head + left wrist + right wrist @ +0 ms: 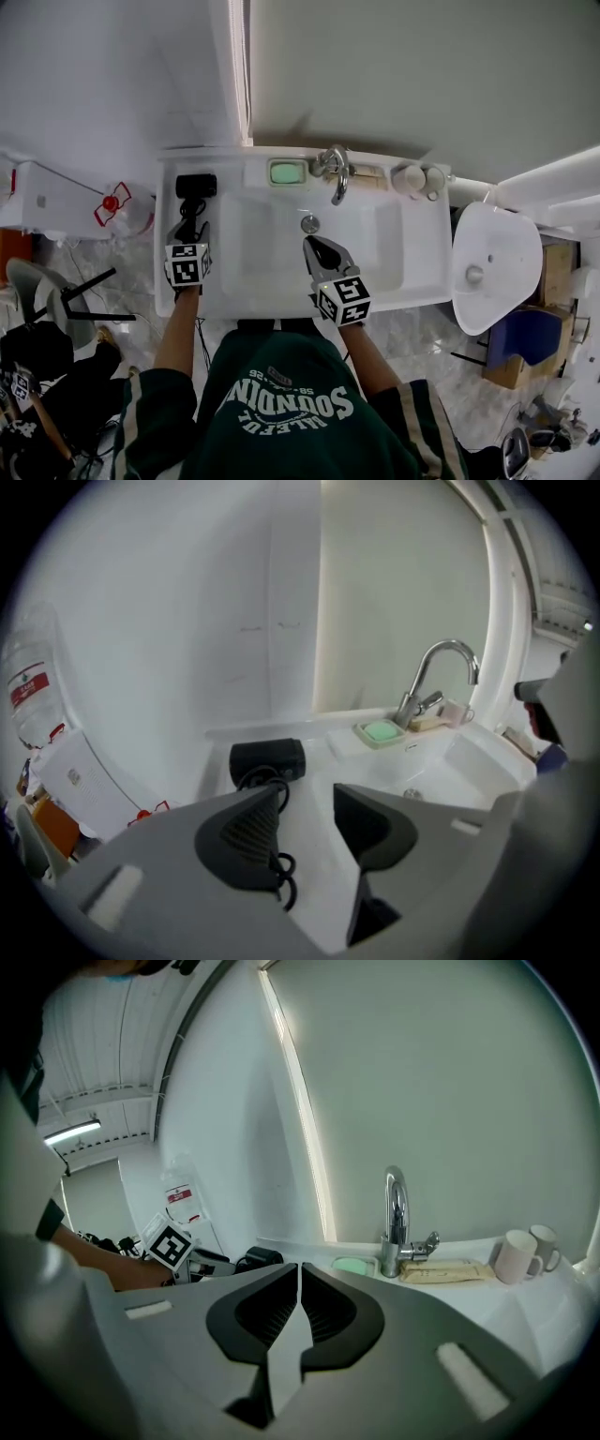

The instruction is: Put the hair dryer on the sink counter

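Note:
The black hair dryer lies on the back left corner of the white sink counter, its coiled cord trailing toward me. My left gripper hovers just in front of it, open and empty. In the left gripper view the hair dryer sits beyond the left gripper, and the cord runs under the left jaw without being pinched. My right gripper hangs over the basin near the drain, shut on nothing. The right gripper view shows the right gripper with jaws pressed together and the hair dryer far left.
A chrome faucet stands at the back centre with a green soap dish to its left. Two mugs sit at the back right. A toilet stands right of the sink. A water bottle is off to the left.

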